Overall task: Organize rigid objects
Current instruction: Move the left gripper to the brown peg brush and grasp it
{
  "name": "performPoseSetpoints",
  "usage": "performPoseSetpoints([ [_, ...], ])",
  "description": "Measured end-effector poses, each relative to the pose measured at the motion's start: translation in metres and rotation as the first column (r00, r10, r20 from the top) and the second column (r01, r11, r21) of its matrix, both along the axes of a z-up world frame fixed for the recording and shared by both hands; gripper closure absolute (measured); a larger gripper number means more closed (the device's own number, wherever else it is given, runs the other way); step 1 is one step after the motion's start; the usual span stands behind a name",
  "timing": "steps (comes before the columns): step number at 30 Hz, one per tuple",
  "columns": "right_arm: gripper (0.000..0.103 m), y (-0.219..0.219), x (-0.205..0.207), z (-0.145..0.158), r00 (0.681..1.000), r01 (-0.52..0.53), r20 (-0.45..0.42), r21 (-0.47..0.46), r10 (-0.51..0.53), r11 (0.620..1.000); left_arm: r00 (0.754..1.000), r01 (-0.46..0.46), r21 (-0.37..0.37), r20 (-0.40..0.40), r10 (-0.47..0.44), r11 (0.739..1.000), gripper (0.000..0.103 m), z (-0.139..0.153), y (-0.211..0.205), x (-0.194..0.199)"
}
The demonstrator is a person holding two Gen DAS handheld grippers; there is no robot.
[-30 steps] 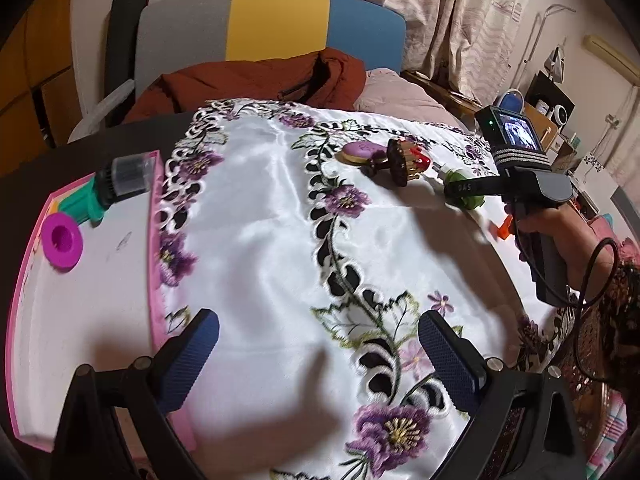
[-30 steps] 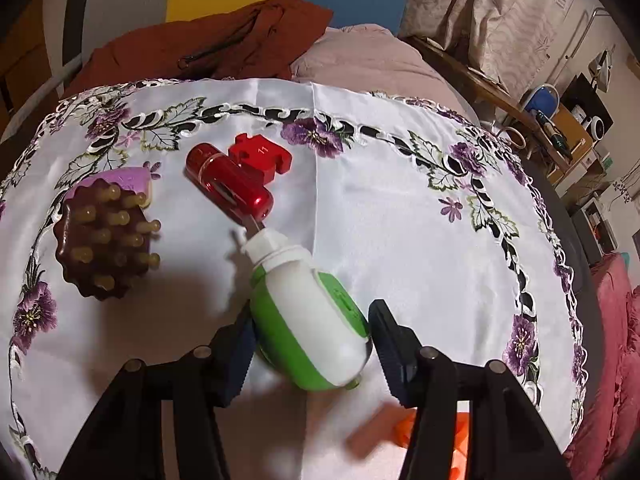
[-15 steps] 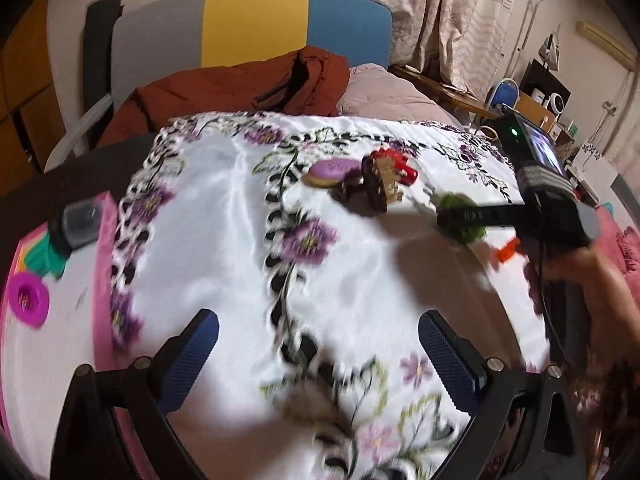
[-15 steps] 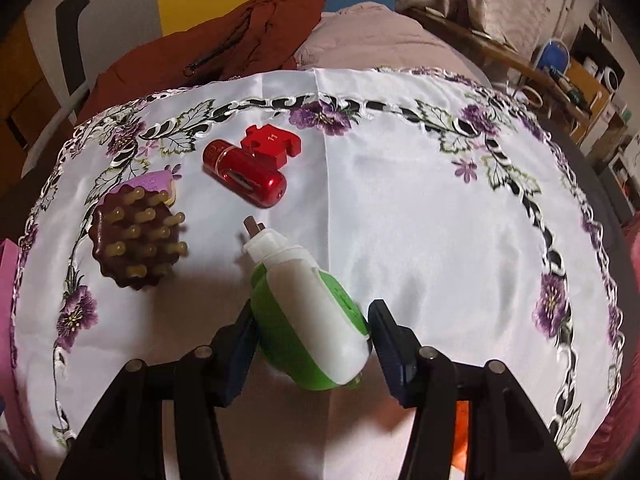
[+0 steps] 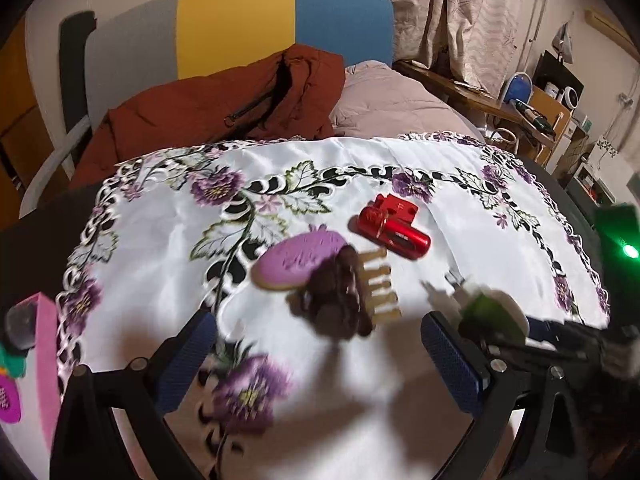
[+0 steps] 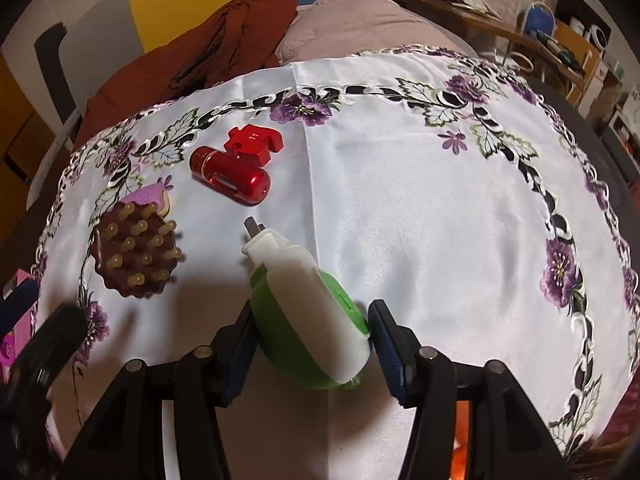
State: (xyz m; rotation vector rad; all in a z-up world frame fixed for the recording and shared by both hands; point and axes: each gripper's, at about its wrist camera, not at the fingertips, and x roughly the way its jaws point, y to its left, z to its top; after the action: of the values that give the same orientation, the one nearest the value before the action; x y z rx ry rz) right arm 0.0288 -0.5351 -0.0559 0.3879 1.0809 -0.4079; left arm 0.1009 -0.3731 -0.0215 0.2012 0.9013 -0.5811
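My right gripper (image 6: 310,342) is shut on a green and white plug-in device (image 6: 308,312) and holds it above the white embroidered cloth (image 6: 420,208). The device also shows, blurred, in the left wrist view (image 5: 486,312). My left gripper (image 5: 320,354) is open and empty, close in front of a brown massage brush (image 5: 340,300) that leans on a purple cookie-shaped piece (image 5: 298,260). A red cylinder (image 5: 394,234) and a red puzzle piece (image 5: 394,204) lie behind them. The brush (image 6: 134,250), cylinder (image 6: 230,178) and puzzle piece (image 6: 254,144) also show in the right wrist view.
A pink tray (image 5: 40,360) at the left edge holds a magenta ring (image 5: 8,400) and a teal item. A chair with a rust-red jacket (image 5: 224,108) stands behind the table. An orange object (image 6: 460,444) lies under my right gripper. Shelves with clutter stand at the right.
My left gripper has swung right, away from the pink tray and toward the brown brush. My right gripper has lifted the green and white device and drawn it back.
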Motion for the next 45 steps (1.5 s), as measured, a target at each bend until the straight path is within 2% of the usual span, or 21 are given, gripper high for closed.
performPoseSetpoints([
  [2,0.048,0.000,0.000,0.000,1.000,0.002,0.000,0.002,-0.002,1.000,1.000,-0.003,0.016,0.011,0.003,1.000,0.000,-0.002,-0.007,0.007],
  [7,0.047,0.000,0.000,0.000,1.000,0.002,-0.002,-0.001,-0.002,1.000,1.000,0.020,0.002,0.000,-0.020,1.000,0.001,-0.008,-0.017,0.017],
  [10,0.047,-0.001,0.000,0.000,1.000,0.008,-0.001,0.008,-0.008,1.000,1.000,0.021,0.020,-0.003,-0.021,1.000,0.006,-0.014,-0.023,0.021],
  [16,0.047,0.001,0.001,0.000,1.000,0.006,-0.004,0.004,-0.006,1.000,0.999,0.045,0.036,-0.005,-0.045,0.998,0.023,-0.023,-0.030,0.023],
  [18,0.047,0.001,0.001,-0.001,1.000,0.004,-0.006,0.000,-0.004,1.000,0.998,0.060,0.037,-0.001,-0.060,0.998,0.033,-0.023,-0.032,0.022],
  [21,0.047,0.000,0.001,-0.001,1.000,0.006,-0.006,0.003,-0.006,1.000,0.997,0.083,0.029,0.007,-0.083,0.996,0.040,-0.023,-0.034,0.017],
  [24,0.047,0.000,0.001,-0.001,1.000,0.006,-0.005,0.006,-0.006,1.000,0.996,0.090,0.016,0.003,-0.090,0.996,0.043,-0.023,-0.033,0.015],
  [31,0.047,0.002,0.002,0.000,1.000,-0.007,-0.011,-0.014,0.007,1.000,0.995,0.096,-0.020,-0.007,-0.097,0.995,0.042,-0.025,-0.026,0.013],
  [32,0.047,0.002,0.002,-0.001,1.000,-0.006,-0.010,-0.013,0.006,1.000,0.996,0.093,-0.022,-0.010,-0.094,0.995,0.038,-0.025,-0.025,0.013],
  [33,0.047,0.002,0.002,-0.001,1.000,-0.005,-0.010,-0.011,0.005,1.000,0.996,0.084,-0.015,-0.015,-0.085,0.996,0.029,-0.027,-0.025,0.015],
  [34,0.047,0.001,0.002,-0.001,1.000,-0.005,-0.009,-0.010,0.005,1.000,0.997,0.075,-0.002,-0.023,-0.075,0.997,0.026,-0.029,-0.025,0.016],
  [36,0.047,0.001,0.002,0.000,1.000,-0.005,-0.009,-0.009,0.004,1.000,0.996,0.076,-0.007,-0.041,-0.076,0.997,0.028,-0.033,-0.023,0.018],
  [38,0.047,0.001,0.002,-0.001,1.000,-0.004,-0.008,-0.008,0.004,1.000,0.996,0.074,-0.035,-0.053,-0.076,0.997,0.036,-0.035,-0.019,0.017],
  [45,0.047,-0.003,0.001,-0.001,1.000,0.013,0.006,0.024,-0.013,1.000,0.996,0.084,-0.041,-0.017,-0.085,0.996,0.036,-0.035,-0.009,0.003],
])
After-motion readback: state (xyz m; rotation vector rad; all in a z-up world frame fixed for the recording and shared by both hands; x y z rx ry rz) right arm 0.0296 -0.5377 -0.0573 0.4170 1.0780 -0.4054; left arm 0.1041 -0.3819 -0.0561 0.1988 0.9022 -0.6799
